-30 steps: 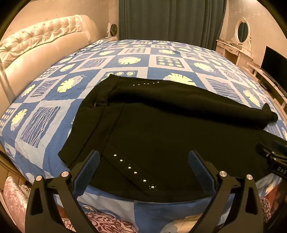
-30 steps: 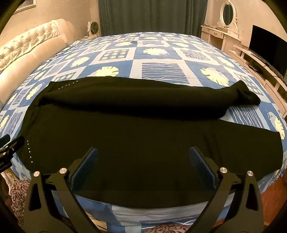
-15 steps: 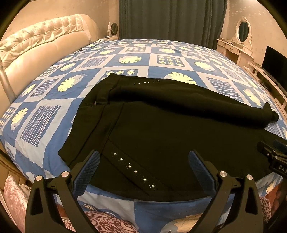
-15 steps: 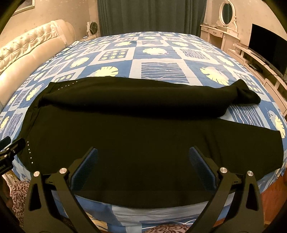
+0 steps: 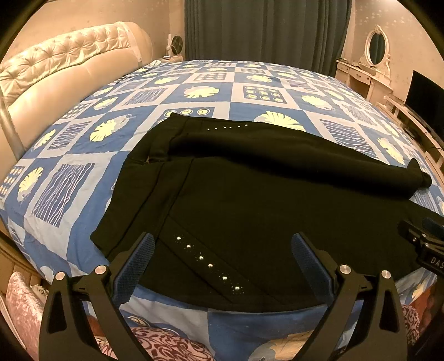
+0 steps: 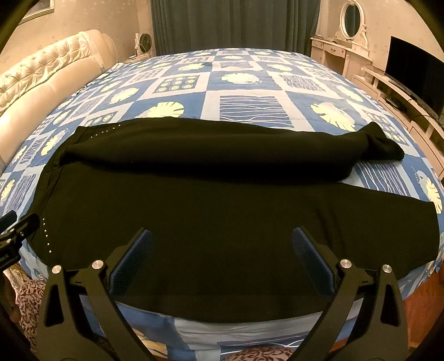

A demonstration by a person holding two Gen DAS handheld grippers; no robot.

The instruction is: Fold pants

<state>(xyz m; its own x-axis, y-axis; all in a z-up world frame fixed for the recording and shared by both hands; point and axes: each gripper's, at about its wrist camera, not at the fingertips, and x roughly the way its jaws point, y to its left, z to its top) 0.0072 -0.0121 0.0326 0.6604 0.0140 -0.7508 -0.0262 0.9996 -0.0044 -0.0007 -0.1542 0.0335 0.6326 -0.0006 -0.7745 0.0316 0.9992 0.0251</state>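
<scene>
Left wrist view shows the black pants (image 5: 263,200) spread flat across the near half of the bed (image 5: 83,155), waistband at the left and both legs running to the right. The far leg lies partly folded, its cuff bunched toward the right edge of the bed. A slanted row of small shiny studs (image 5: 206,262) marks the near hip, with a second row on the far hip. The left gripper (image 5: 222,250) hovers over the near hip with its blue-padded fingers spread wide, holding nothing. The right gripper (image 6: 222,244) hangs over the near leg, likewise released and empty. The bedspread is a blue and white patchwork with pale leaf prints. A cream tufted headboard (image 5: 63,72) stands at the left, dark curtains (image 6: 236,25) behind, and a white dressing table with oval mirror (image 6: 349,36) beside a television (image 6: 413,77) at the right.
</scene>
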